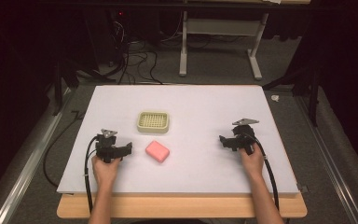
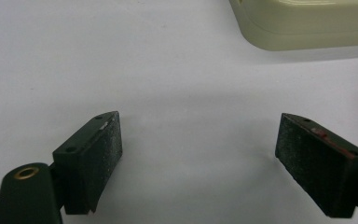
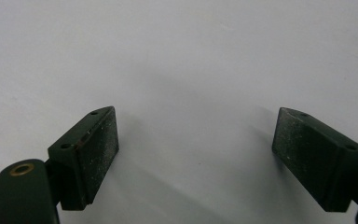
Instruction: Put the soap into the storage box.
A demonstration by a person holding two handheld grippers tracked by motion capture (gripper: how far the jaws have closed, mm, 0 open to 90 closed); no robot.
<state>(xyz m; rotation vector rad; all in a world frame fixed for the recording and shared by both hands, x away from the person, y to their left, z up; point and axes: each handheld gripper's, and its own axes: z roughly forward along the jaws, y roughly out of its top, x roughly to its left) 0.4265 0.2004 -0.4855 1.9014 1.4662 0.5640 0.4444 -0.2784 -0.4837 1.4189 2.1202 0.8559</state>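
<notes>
Pink soap (image 1: pixel 157 151) lies just right of my left tongs (image 1: pixel 129 148), whose jaws gape wide; the cream soap dish (image 1: pixel 153 122) sits beyond it. My right tongs (image 1: pixel 222 140), far right, also gape wide on the white table (image 1: pixel 191 107).

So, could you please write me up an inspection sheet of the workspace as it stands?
Surface: white board on a wooden table, flat, no spills seen.
Job's things: pink soap bar lying flat; cream slotted soap dish just behind it, apart, empty.
Clutter: nothing seen on the board.
Grippers: left gripper open, holding nothing, beside the bar; right gripper open, holding nothing, over bare board.
Cables: one black cable trails from each gripper, left and right, off the near edge.
Surroundings: grey carpet, white table frame, loose black wires beyond.
</notes>
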